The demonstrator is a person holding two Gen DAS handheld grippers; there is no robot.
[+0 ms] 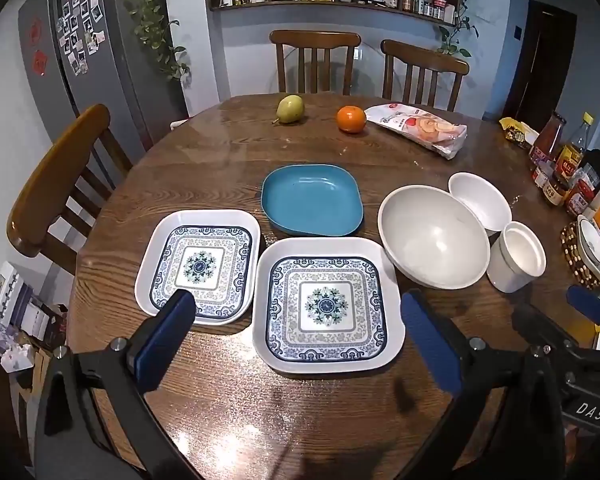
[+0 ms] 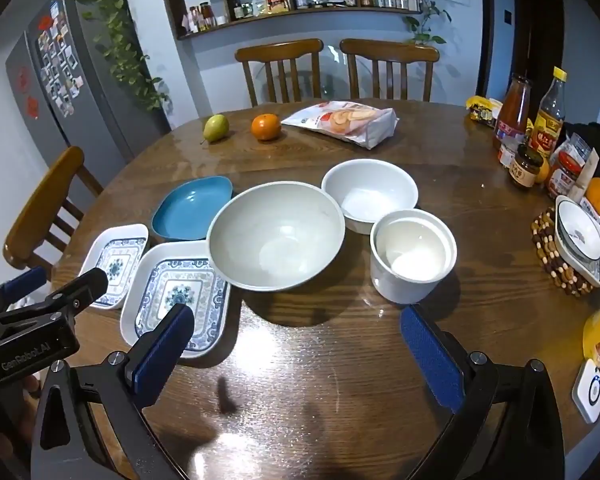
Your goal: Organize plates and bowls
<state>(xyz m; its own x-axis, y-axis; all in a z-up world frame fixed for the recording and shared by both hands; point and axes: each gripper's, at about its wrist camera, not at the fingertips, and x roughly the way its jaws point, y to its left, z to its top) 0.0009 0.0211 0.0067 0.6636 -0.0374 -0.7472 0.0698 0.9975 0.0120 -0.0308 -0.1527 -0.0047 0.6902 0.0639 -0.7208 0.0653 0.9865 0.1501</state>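
Both views are dim and bluish, with black vignette in the corners and strong fisheye bending at the edges. Overhead light throws a speckled glare on the surface (image 1: 228, 432) in the lower middle of each frame. The large white bowl (image 2: 276, 236) casts a soft shadow toward the frame bottom. Focus is fairly sharp centrally, softer at the rims.

right gripper (image 2: 296, 332) wide open over wooden table (image 2: 440, 152), large white bowl (image 2: 276, 236), patterned plates (image 2: 180, 296)
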